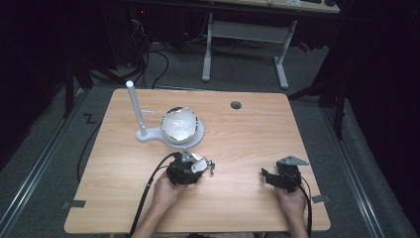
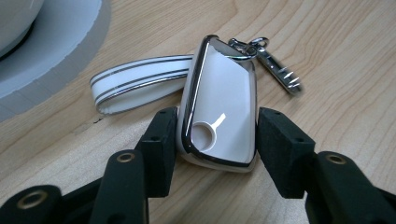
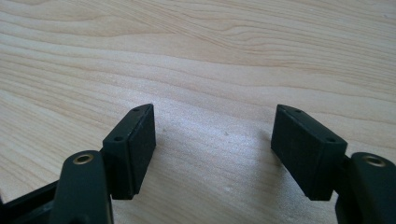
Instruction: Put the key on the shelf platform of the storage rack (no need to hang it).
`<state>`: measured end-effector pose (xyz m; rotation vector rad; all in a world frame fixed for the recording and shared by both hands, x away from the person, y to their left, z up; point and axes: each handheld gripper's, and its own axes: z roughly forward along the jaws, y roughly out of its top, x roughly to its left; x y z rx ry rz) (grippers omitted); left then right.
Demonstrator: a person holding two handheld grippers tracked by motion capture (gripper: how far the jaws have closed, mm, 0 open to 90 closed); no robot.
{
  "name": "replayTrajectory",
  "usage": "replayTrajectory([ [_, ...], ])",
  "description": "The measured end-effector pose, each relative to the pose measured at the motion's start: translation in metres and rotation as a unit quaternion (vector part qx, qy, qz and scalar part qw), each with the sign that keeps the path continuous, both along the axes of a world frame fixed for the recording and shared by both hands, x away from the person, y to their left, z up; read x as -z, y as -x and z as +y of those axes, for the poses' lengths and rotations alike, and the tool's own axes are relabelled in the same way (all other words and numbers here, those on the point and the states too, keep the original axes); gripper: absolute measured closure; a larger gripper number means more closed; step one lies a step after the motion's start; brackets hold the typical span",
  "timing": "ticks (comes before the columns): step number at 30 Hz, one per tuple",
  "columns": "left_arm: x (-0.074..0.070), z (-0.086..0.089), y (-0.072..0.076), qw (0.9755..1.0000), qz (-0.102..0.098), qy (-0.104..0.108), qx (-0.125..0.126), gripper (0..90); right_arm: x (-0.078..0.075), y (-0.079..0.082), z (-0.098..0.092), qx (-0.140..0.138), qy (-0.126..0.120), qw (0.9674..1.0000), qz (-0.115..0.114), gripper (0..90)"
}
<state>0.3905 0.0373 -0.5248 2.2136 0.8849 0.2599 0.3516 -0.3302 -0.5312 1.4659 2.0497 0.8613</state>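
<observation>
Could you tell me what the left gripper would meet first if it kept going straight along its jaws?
The left gripper already has the white key fob between its jaws. Pushed on, it would probably carry the fob into its metal clip; the white stand base lies off to one side.

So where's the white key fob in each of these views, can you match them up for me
High view: the key fob lies at the tip of the left gripper, just below the white stand.
Left gripper view: centre frame, both pads against its sides, strap and metal clip behind it.
Right gripper view: not in it; open jaws over bare table.
Shared landmark: the stand's white base.
</observation>
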Motion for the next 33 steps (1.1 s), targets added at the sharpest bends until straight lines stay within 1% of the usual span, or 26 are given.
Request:
replayTrajectory([
  [6,-0.001,0.000,0.001,1.0000,-0.003,0.005,0.002,51.8,0.000,0.000,0.000,0.000,0.000,1.0000,0.000,31.2],
  [8,-0.002,0.001,0.001,0.9999,-0.003,0.009,0.004,52.2,0.000,0.000,0.000,0.000,0.000,1.0000,0.000,31.2],
  [9,-0.003,0.001,0.001,0.9998,-0.003,0.018,0.004,54.2,0.000,0.000,0.000,0.000,-0.001,1.0000,0.000,31.2],
  [10,-0.004,0.002,0.001,0.9996,-0.005,0.026,0.003,63.1,0.000,0.000,0.000,0.000,-0.001,1.0000,0.000,31.2],
  [11,-0.006,0.004,0.002,0.9995,-0.010,0.030,0.001,63.1,0.000,0.000,0.000,0.000,-0.001,1.0000,0.000,31.2],
  [12,-0.007,0.005,0.001,0.9995,-0.011,0.031,-0.002,65.5,0.000,0.000,0.000,0.000,0.000,1.0000,0.000,31.2],
  [13,-0.007,0.005,0.001,0.9996,-0.010,0.028,-0.002,65.5,0.000,0.000,0.000,0.000,0.000,1.0000,0.000,31.2],
  [15,-0.006,0.006,0.000,0.9995,-0.006,0.029,-0.003,66.2,0.000,0.000,0.000,0.000,0.000,1.0000,0.000,31.2],
  [17,-0.007,0.006,0.000,0.9995,-0.009,0.029,-0.003,69.0,0.000,0.000,0.000,0.000,0.000,1.0000,0.000,31.2],
  [18,-0.008,0.006,0.001,0.9995,-0.012,0.030,-0.004,69.0,0.000,0.000,0.000,0.000,0.000,1.0000,0.000,31.2],
  [20,-0.009,0.006,0.001,0.9993,-0.014,0.035,-0.006,72.0,0.000,0.000,0.000,0.000,0.000,1.0000,0.000,31.2],
  [22,-0.009,0.007,0.001,0.9993,-0.015,0.035,-0.007,73.6,0.000,0.000,0.000,0.000,0.000,1.0000,0.000,31.2],
  [24,-0.009,0.006,0.002,0.9995,-0.020,0.024,-0.008,77.5,0.000,0.000,0.000,0.000,0.000,1.0000,0.000,31.2],
  [33,-0.010,0.005,0.005,0.9996,-0.027,0.013,0.000,78.2,0.000,0.000,0.000,0.000,0.000,1.0000,0.000,31.2],
])
